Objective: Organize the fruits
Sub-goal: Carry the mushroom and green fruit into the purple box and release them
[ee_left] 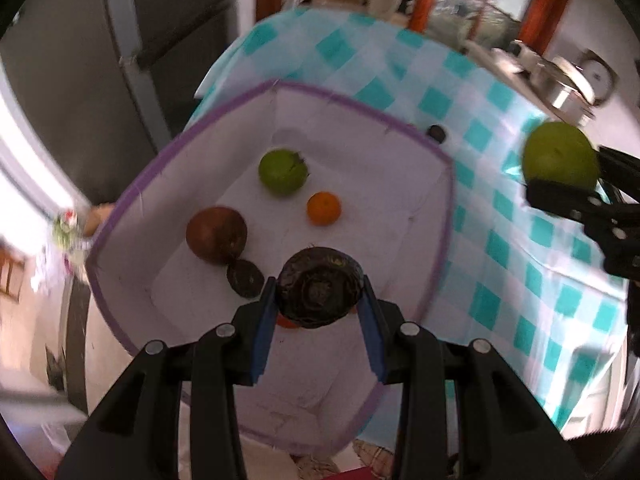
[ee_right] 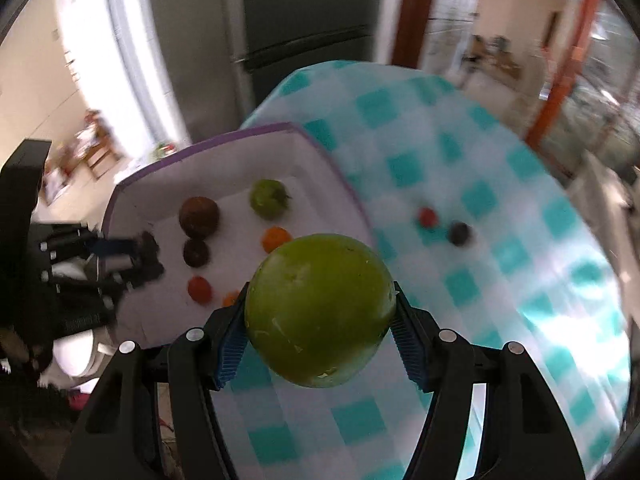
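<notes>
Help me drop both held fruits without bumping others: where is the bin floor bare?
Bare floor lies right of the orange toward the bin wall, and in the near end below the left gripper. It is crowded around the brown fruit and small green fruit.

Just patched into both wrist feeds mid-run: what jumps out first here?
The big green fruit clamped in the right gripper fills the right wrist view, above the teal-checked tablecloth. The left gripper holds a dark wrinkled fruit over the purple-rimmed white bin. On the bin floor lie a green fruit, an orange one and a reddish-brown one.
</notes>
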Tool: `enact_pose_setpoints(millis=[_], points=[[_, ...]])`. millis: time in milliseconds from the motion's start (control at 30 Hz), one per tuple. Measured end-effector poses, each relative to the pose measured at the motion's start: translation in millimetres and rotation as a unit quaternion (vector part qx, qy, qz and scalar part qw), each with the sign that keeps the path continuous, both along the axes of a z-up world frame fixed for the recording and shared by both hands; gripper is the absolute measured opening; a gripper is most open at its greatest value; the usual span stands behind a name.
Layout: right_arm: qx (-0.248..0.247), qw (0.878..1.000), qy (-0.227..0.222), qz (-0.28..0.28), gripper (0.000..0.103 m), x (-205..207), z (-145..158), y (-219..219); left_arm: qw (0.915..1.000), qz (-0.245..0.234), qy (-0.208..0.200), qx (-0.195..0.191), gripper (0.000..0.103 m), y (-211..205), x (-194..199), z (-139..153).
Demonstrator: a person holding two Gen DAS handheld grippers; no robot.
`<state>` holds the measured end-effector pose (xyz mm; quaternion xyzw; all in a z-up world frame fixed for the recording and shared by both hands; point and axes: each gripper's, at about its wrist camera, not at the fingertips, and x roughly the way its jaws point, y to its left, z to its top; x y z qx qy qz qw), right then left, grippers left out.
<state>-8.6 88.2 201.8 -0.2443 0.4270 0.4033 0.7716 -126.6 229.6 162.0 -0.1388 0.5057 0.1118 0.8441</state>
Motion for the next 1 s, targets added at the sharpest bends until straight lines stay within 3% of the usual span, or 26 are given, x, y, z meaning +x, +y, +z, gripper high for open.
enact_pose_setpoints(millis=[167,333,567,667,800,833,1000], points=[[-0.012,0.998,0.036,0.059,0.063,28.5,-35.2,63.2,0.9981,0.038,0.047,-0.010,0.039,16.4,21.5,-29.1],[-0.056,0.992,0.071,0.091,0.063,48.2,-76.6,117.9,0.9947,0.064,0.080,-0.004,0.039,27.9,46.6,-53.0],[-0.093,0.983,0.148,0.051,0.063,83.9,-127.6,155.6,0.9925,0.055,0.109,-0.001,0.040,27.3,88.3,-82.6],[-0.126,0.977,0.166,0.036,0.063,91.0,-147.8,161.3,0.9893,0.069,0.127,-0.018,0.040,34.3,97.3,-99.3],[-0.128,0.977,0.165,0.032,0.064,93.0,-147.8,164.5,0.9851,0.093,0.137,-0.045,0.041,45.7,96.6,-110.4],[-0.134,0.977,0.162,0.032,0.064,92.6,-149.2,165.6,0.9843,0.097,0.138,-0.052,0.042,47.8,95.9,-111.8],[-0.151,0.977,0.147,0.027,0.065,87.0,-151.2,166.9,0.9832,0.106,0.127,-0.076,0.074,53.2,91.2,-112.1]])
